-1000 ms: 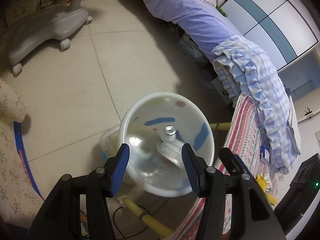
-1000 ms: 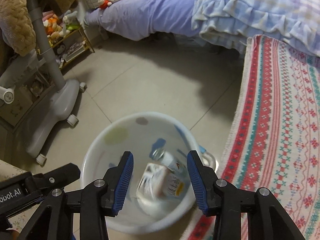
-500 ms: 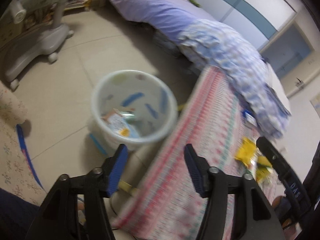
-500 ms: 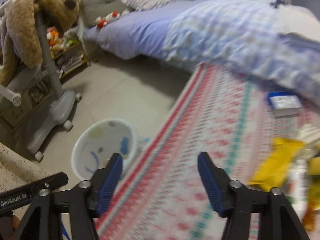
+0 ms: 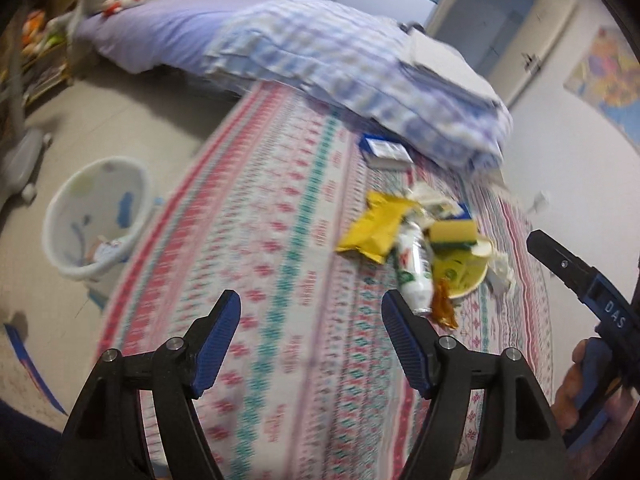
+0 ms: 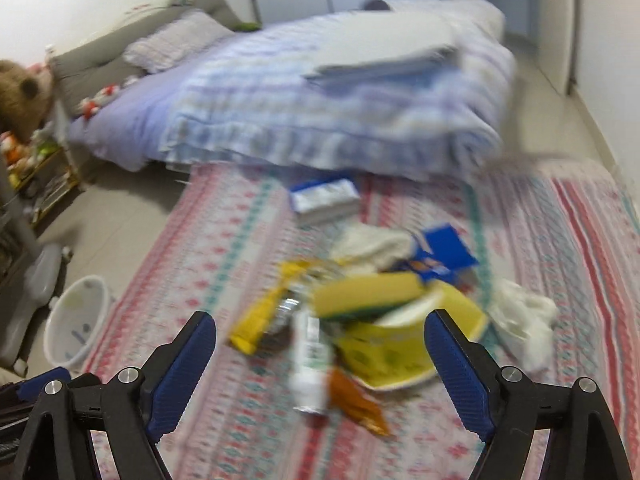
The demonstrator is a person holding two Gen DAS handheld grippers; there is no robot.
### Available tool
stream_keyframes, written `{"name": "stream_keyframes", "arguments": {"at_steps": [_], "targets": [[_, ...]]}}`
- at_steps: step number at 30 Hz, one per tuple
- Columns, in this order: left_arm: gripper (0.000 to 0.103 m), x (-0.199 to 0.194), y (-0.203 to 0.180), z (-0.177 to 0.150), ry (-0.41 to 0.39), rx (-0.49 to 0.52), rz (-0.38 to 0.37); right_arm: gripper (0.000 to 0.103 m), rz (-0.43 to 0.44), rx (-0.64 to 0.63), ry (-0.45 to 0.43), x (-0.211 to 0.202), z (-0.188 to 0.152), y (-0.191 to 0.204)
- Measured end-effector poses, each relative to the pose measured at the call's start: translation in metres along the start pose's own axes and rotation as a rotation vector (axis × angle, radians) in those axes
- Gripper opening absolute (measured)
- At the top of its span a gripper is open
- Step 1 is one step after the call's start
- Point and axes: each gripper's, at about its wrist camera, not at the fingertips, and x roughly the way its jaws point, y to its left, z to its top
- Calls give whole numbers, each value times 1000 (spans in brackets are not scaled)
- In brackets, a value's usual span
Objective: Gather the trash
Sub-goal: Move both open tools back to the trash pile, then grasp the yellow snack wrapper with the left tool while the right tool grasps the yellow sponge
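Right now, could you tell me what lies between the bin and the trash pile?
Only bare patterned rug between bin and trash pile, in the left wrist view.

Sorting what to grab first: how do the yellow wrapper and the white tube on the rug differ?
The yellow wrapper is flat, crinkled and plain yellow; the white tube is a rounded cylinder, white with green and red print. The wrapper lies farther from both grippers and nearer the bin; the tube reaches closer to the left gripper. Both lie loose in the same pile on the rug, touching, neither gripped.
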Motion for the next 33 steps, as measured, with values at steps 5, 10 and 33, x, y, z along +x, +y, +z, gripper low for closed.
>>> {"name": "stream_keyframes", "arguments": {"at_steps": [5,10,33], "targets": [[78,53,-55,13,62,142,30,89,-73,-30,14,2,-1,-26],[78,100,-81,25,118,277,74,89,-89,18,51,9,3,-58],[23,142,-67,42,128,380,12,89,-26,-122,127,67,10,-26]]}}
